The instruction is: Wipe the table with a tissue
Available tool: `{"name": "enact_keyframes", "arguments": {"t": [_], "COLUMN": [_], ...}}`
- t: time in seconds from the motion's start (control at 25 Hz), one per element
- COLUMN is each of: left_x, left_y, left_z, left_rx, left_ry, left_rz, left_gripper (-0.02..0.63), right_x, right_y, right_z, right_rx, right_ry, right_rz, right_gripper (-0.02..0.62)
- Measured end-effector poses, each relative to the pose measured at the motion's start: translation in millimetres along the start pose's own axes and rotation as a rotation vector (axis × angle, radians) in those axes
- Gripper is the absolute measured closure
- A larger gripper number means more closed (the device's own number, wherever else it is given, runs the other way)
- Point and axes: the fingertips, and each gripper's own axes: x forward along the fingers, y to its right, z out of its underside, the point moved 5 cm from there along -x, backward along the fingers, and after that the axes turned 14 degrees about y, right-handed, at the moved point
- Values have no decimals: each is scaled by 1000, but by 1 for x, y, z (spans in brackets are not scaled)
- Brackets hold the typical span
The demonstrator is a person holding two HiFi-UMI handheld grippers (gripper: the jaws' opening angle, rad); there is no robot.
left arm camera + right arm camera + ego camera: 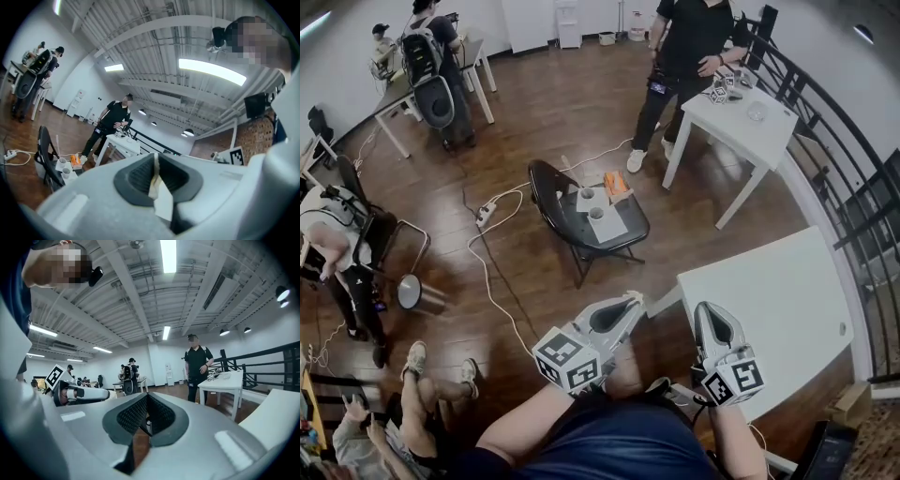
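My left gripper (633,300) is held low in front of me, over the wooden floor and just left of the white table (787,300). In the left gripper view its jaws (156,161) are shut on a small white tissue (160,199), which hangs down out of the dark pads. A scrap of the tissue (636,297) shows at the tips in the head view. My right gripper (704,309) hovers at the table's near left edge. Its pads (136,416) are pressed together with nothing between them. The table's corner (276,411) shows at the lower right of the right gripper view.
A black folding chair (553,202) with cups and an orange item stands ahead on the floor. A power strip (486,214) with a white cable lies left of it. A person in black (680,56) stands by a second white table (741,122). A dark railing (853,178) runs along the right.
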Motion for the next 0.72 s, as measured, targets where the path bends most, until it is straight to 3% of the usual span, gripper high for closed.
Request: {"name": "enact_keyframes", "arguments": {"t": [0.4, 0.72], "left_x": [-31, -39], "left_y": [-7, -3], "left_z": [-19, -25], "left_rx": [43, 63], "left_ry": [16, 53], "left_rz": [40, -23], "left_gripper": [581, 580], "right_x": [18, 28], "right_y": [-43, -54], "right_z": [-3, -3], "right_rx": [-41, -44], "right_ry": [0, -2], "right_rz": [-24, -123], "right_gripper": [584, 584]}}
